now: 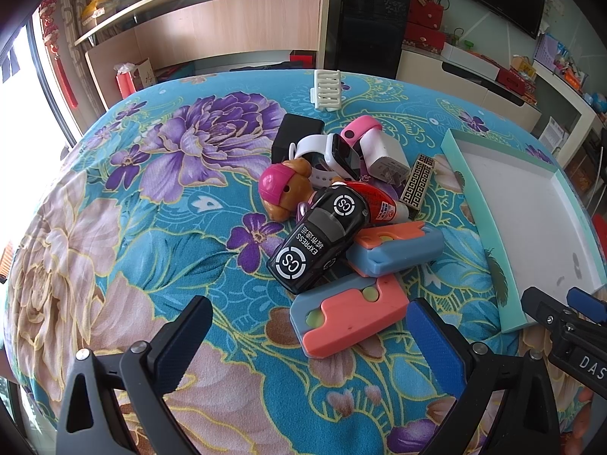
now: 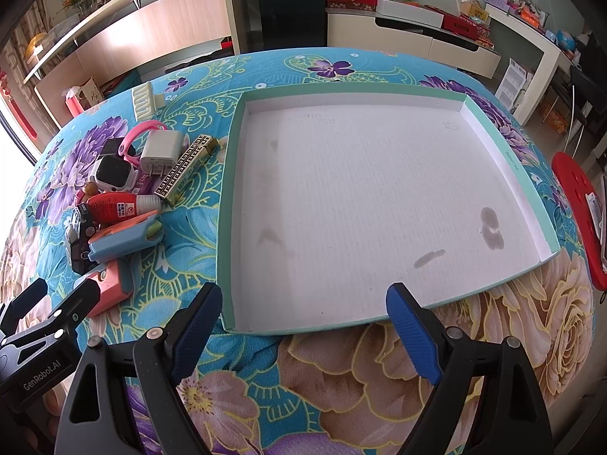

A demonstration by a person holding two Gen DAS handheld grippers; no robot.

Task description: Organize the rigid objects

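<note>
A pile of small objects lies on the floral cloth: a black toy car (image 1: 322, 239), two coral-and-blue cases (image 1: 349, 313) (image 1: 398, 244), a pink-capped dog figure (image 1: 282, 189), a red bottle (image 1: 375, 203), a white smartwatch (image 1: 334, 153), a pink band (image 1: 360, 127), a white charger (image 1: 387, 159), a gold patterned box (image 1: 417, 182). My left gripper (image 1: 307, 330) is open just before the nearest coral case. The shallow teal tray (image 2: 225, 204) with a white floor holds nothing. My right gripper (image 2: 303, 314) is open at its near rim. The pile (image 2: 121, 204) lies left of the tray.
A white comb-like rack (image 1: 328, 89) stands at the cloth's far side, and a black box (image 1: 294, 134) sits behind the pile. A red stool (image 2: 580, 220) is at the right past the table edge. Cabinets and shelves line the room behind.
</note>
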